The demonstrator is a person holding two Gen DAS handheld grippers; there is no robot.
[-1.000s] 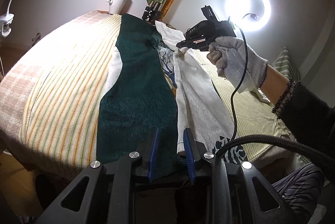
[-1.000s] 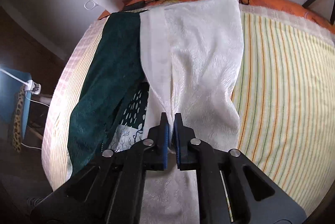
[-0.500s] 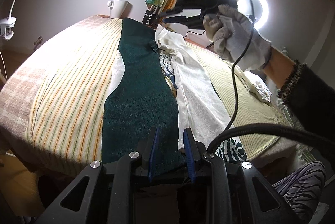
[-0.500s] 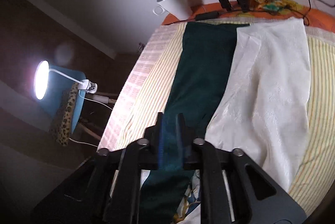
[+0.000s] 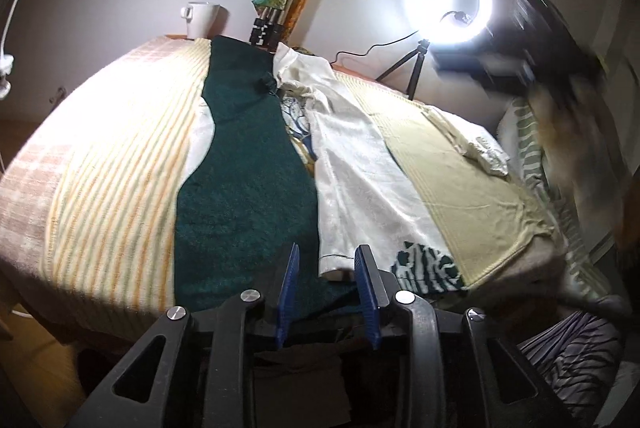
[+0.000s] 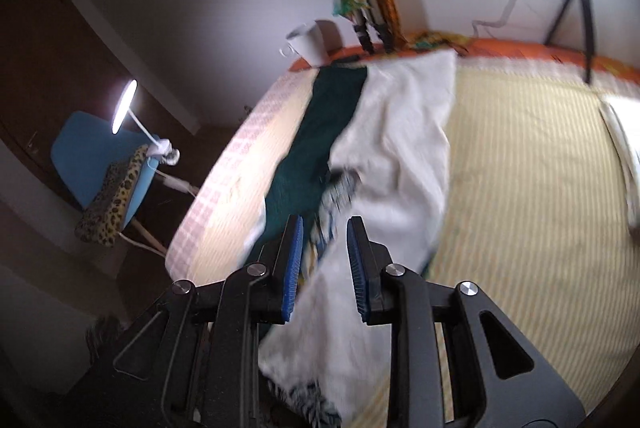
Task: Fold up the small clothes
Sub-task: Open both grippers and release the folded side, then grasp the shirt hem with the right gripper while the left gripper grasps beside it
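A white garment (image 5: 352, 163) lies lengthwise on the striped table cover, its right side folded in over a printed inner layer (image 5: 298, 115). A dark green cloth (image 5: 240, 167) lies beside it on the left. My left gripper (image 5: 326, 260) is open and empty at the near hem of the white garment. My right gripper (image 6: 322, 236) is open and empty, lifted above the white garment (image 6: 404, 131) and the green cloth (image 6: 316, 131); in the left wrist view it is a dark blur (image 5: 532, 43) at the upper right.
A white mug (image 5: 202, 19) and a tripod with draped cloth (image 5: 280, 7) stand at the far edge. A ring light (image 5: 446, 1) stands at the far right. A folded white item (image 5: 486, 151) lies on the right. A desk lamp (image 6: 124, 103) and blue chair (image 6: 96, 163) stand off the left.
My right gripper let go of the white garment's folded edge, opened, and swung up and away to the right. The folded side now lies flat. My left gripper stayed open at the hem.
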